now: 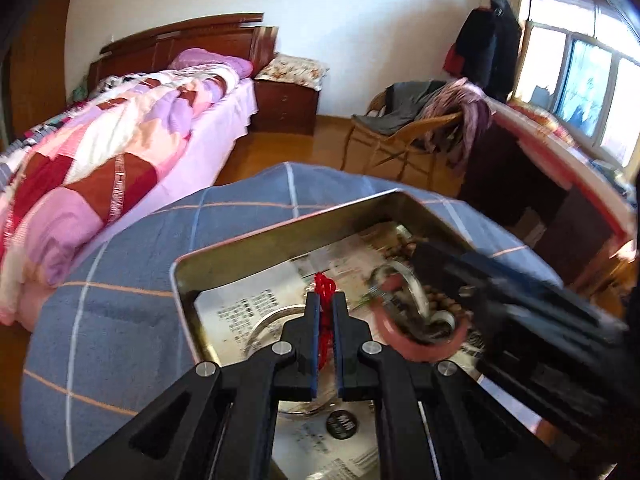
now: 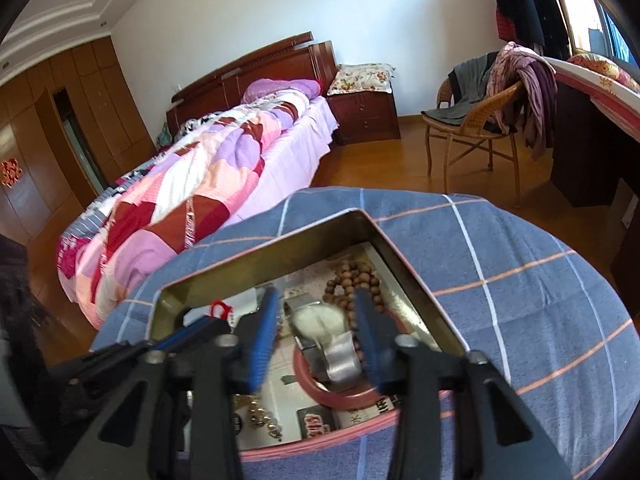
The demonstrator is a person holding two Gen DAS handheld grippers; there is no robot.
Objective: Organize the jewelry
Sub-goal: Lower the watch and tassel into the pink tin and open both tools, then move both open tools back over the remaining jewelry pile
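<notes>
Left wrist view shows the left gripper (image 1: 326, 300) clamped on a red knotted cord (image 1: 324, 285) over the metal tin (image 1: 280, 236). Right wrist view shows the right gripper (image 2: 318, 322) spread wide above a silver watch (image 2: 326, 330) lying in the tin beside wooden beads (image 2: 358, 276) and a pink bangle (image 2: 340, 394).

Your left gripper (image 1: 326, 300) covers most of the red cord (image 1: 325, 286) pinched in it, so you see only the knotted end past the tips. In the left view, your right gripper (image 1: 520, 292) is smeared by motion blur and hides the far right corner of the metal tin (image 1: 280, 228), and the print on the paper lining (image 1: 256, 308) is too small to read. In the right view, the watch (image 2: 324, 320) looks soft, its band partly behind the blue pads (image 2: 264, 332), while the pink bangle (image 2: 340, 394) disappears under the right finger.
</notes>
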